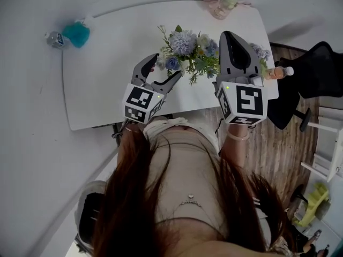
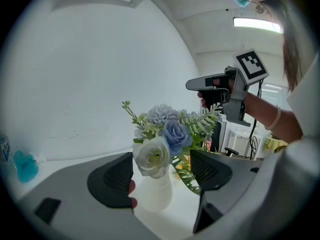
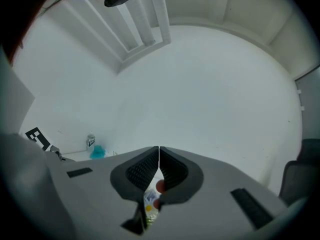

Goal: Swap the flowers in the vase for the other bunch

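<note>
The flowers (image 1: 193,50) stand on the white table (image 1: 107,79), close to its near edge and toward the right-hand side. They are a bunch of blue and white blooms with green sprigs. In the left gripper view the flowers (image 2: 167,131) sit in a white vase (image 2: 152,194), with a white rose lowest and a blue rose just above it.

The left tongs (image 1: 166,66) are held at the near edge, just left of the bunch. The left tongs (image 2: 162,171) are spread wide apart, and the vase shows in the gap between the two pads. Neither pad presses on it.

The right tongs (image 1: 226,35) reach over the right side of the bunch. The right tongs (image 3: 159,156) are pressed together at the tips with nothing between them. A few blooms show far below through the slit. From the left gripper view the right tongs (image 2: 190,85) hang level above the flowers.

A drink bottle (image 1: 278,72) lies at the right edge. A teal fluffy thing (image 1: 76,33) and a small can (image 1: 53,39) sit at the far left corner. A pink bundle (image 1: 222,4) rests at the far edge, too small to tell what it is. A black chair (image 1: 319,68) stands off the right side.
</note>
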`<state>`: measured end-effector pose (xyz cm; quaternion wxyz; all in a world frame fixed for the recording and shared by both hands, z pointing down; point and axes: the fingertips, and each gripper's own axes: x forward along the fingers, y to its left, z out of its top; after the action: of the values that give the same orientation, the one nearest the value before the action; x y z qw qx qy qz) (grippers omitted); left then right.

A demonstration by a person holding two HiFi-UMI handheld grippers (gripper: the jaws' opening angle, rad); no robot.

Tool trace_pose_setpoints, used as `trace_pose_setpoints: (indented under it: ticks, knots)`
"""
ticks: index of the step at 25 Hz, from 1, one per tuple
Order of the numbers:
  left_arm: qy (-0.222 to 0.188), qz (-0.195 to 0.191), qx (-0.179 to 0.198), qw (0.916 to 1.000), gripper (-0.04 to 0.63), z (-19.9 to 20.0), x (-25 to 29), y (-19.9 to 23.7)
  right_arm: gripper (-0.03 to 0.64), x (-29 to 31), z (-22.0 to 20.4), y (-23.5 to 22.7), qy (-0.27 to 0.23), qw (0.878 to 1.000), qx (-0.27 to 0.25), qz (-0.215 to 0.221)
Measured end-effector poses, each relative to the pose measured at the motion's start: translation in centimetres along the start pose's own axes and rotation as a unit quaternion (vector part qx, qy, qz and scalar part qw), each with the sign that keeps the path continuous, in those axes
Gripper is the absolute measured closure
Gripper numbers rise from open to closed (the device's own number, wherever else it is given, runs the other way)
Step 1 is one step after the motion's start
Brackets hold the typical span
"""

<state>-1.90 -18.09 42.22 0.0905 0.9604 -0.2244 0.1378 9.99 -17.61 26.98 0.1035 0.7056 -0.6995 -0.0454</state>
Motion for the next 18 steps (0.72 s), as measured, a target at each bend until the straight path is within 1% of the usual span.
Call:
trace_pose_setpoints:
  ticks: [10, 16, 18]
  knots:
    - [-0.017, -0.024, -0.001, 0.9996, 0.247, 0.3, 2.9, -0.4, 0.589, -0.3, -0.7, -1.8, 0.014, 0.999, -0.018, -0.026]
    - [-0.038, -0.014, -0.022, 0.9989, 0.249, 0.9, 4.1, 0.1, 0.589, -0.4, -1.2, -3.2, 0.023, 0.999, -0.014, -0.039]
    - [-0.042, -0.008, -0.023, 0.9988, 0.254, 1.0, 4.3, 0.6, 0.589, -0.4, -1.4, -3.2, 0.025, 0.999, -0.013, -0.041]
